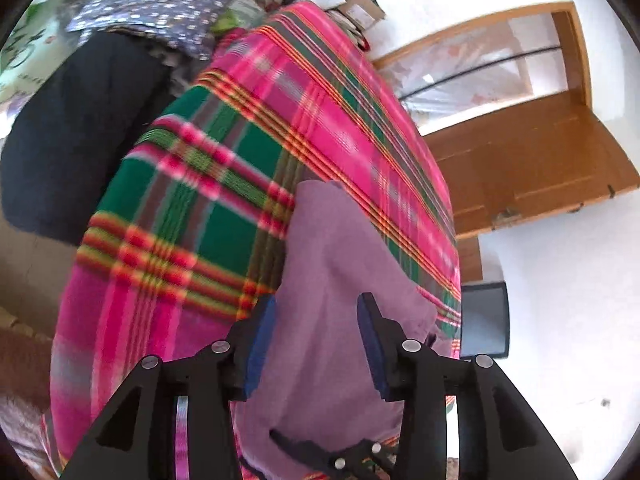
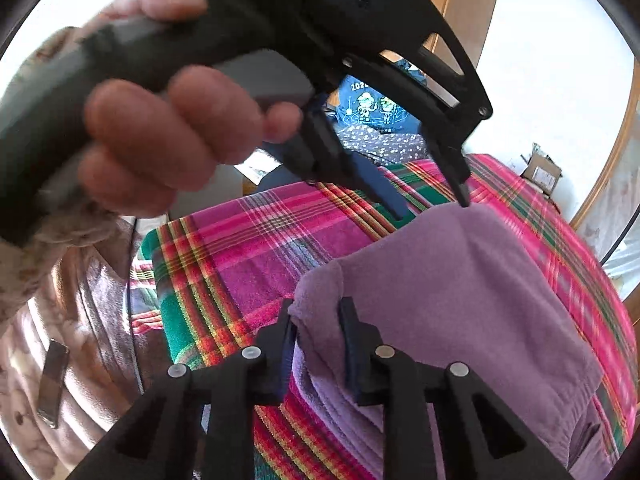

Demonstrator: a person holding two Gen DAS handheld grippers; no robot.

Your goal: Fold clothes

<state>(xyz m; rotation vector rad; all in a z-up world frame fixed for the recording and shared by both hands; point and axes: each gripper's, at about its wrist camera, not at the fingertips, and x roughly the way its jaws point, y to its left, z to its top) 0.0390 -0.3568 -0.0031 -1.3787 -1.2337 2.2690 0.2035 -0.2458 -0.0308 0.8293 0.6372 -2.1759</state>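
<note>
A purple fleece garment [image 1: 344, 264] lies folded on a pink and green plaid blanket [image 1: 192, 216]. In the left wrist view my left gripper [image 1: 316, 312] hovers open over it, with its blue pads apart and nothing pinched. The right wrist view shows that same left gripper [image 2: 432, 204] held in a person's hand [image 2: 168, 132], its tips at the far corner of the purple garment [image 2: 460, 304]. My right gripper [image 2: 318, 320] is at the near corner, where a rolled edge of fabric fills the narrow gap between its pads.
The plaid blanket [image 2: 248, 248] covers a bed. Beyond it lie a dark garment [image 1: 76, 132], a dotted blue-purple cloth [image 1: 160, 4] and a blue printed shirt [image 2: 372, 108]. To the right are a wooden door [image 1: 520, 160], white floor and a cardboard box [image 2: 542, 170].
</note>
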